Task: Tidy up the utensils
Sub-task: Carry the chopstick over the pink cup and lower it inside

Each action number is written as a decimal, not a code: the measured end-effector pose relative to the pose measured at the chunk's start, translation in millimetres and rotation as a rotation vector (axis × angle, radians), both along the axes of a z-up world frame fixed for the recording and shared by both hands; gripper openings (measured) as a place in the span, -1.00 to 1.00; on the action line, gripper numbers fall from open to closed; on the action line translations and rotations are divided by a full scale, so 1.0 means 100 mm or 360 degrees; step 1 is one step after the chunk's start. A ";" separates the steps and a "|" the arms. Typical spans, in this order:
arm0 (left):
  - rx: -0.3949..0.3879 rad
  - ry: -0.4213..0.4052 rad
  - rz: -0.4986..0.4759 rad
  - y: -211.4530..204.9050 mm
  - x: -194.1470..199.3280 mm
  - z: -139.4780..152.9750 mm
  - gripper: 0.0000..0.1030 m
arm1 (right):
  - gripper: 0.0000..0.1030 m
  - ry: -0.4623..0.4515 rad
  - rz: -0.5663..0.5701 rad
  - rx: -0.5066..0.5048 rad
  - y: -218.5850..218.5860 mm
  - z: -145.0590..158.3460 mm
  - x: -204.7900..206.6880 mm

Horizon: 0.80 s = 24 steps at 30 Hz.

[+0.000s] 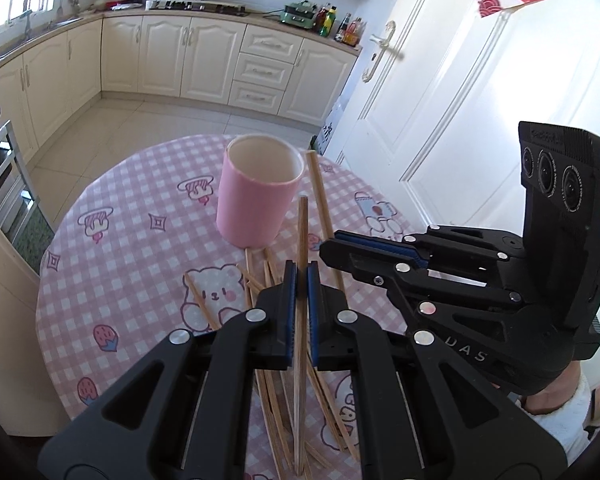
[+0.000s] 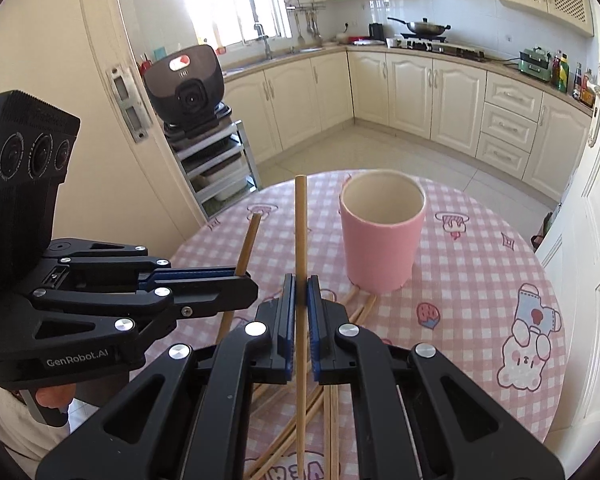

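A pink cup (image 1: 256, 192) stands upright and empty on the round table; it also shows in the right wrist view (image 2: 382, 236). My left gripper (image 1: 301, 280) is shut on a wooden chopstick (image 1: 302, 240) that points toward the cup. My right gripper (image 2: 301, 284) is shut on another chopstick (image 2: 300, 232), just left of the cup. In the left wrist view the right gripper (image 1: 332, 242) sits to the right with its chopstick (image 1: 320, 196). Several loose chopsticks (image 1: 260, 280) lie on the table below the grippers.
The table has a pink checked cloth (image 2: 480, 280) with cartoon prints. A white door (image 1: 440, 100) is close on the right. A metal rack with an appliance (image 2: 204, 120) stands to the left. Kitchen cabinets (image 2: 440, 96) line the far wall.
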<state>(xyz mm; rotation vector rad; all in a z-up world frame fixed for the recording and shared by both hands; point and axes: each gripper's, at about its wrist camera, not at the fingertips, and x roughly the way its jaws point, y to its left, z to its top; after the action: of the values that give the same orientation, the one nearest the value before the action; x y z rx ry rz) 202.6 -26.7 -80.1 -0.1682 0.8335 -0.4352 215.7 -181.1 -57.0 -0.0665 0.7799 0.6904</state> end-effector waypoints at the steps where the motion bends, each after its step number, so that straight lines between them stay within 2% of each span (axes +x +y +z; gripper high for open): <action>1: 0.0004 -0.0013 -0.0007 -0.02 0.01 0.04 -0.89 | -0.91 -0.0012 -0.0006 0.0011 -0.01 0.03 0.00; 14: 0.0060 -0.0219 -0.0069 -0.11 0.09 0.63 -0.89 | -0.91 -0.0204 -0.0097 0.0188 -0.15 0.51 -0.03; 20: 0.0116 -0.0314 -0.0053 -0.14 0.22 0.85 -0.89 | -0.91 -0.0334 -0.0175 0.0245 -0.16 0.64 0.12; 24: 0.0145 -0.0399 -0.0005 -0.13 0.35 1.07 -0.89 | -0.91 -0.0484 -0.0290 0.0244 -0.14 0.76 0.24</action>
<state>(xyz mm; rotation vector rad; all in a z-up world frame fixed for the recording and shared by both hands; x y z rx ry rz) 237.3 -39.6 26.9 -0.0268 0.6057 -0.4110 240.0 -195.0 19.3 0.0381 0.4332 0.5485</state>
